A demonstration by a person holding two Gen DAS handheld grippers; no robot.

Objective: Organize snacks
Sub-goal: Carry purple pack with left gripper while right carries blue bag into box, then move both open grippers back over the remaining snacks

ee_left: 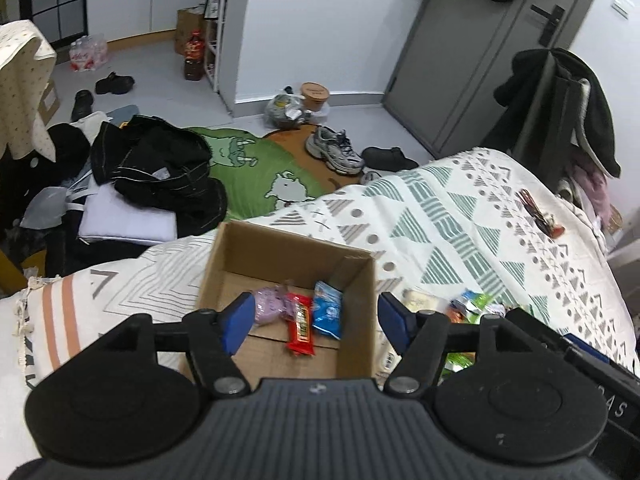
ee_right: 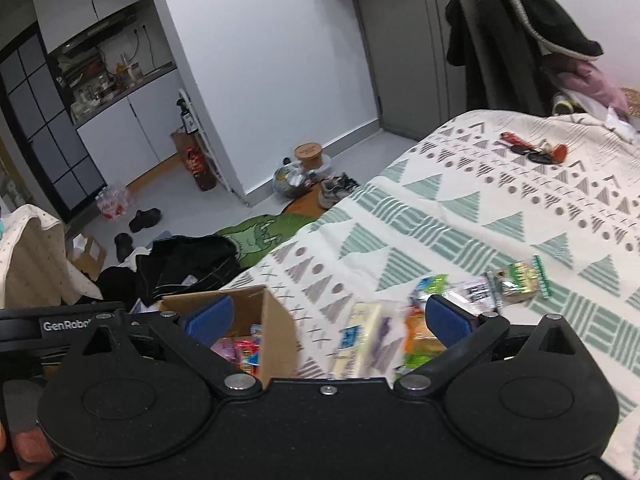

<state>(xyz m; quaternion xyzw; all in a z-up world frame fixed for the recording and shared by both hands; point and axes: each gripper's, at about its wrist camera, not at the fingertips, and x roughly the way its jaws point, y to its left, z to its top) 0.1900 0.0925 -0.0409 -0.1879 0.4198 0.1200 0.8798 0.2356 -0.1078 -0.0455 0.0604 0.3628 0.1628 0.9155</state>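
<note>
Both empty and spread wide, the left gripper hangs over the open cardboard box at lower centre, red bar inside lying lengthwise up-frame, while the right gripper straddles the loose snacks beside the box wall.

Left gripper and right gripper both gape wide, holding nothing

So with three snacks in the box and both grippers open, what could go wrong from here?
The cardboard box sits on soft, rumpled bedding near the bed's edge, so a push from the left gripper might tip or slide it floorward. The loose snacks overlap in a pile, so the right gripper may pinch two wrappers at once. The pale yellow packet lies close beside the box wall, leaving little finger room.
</note>
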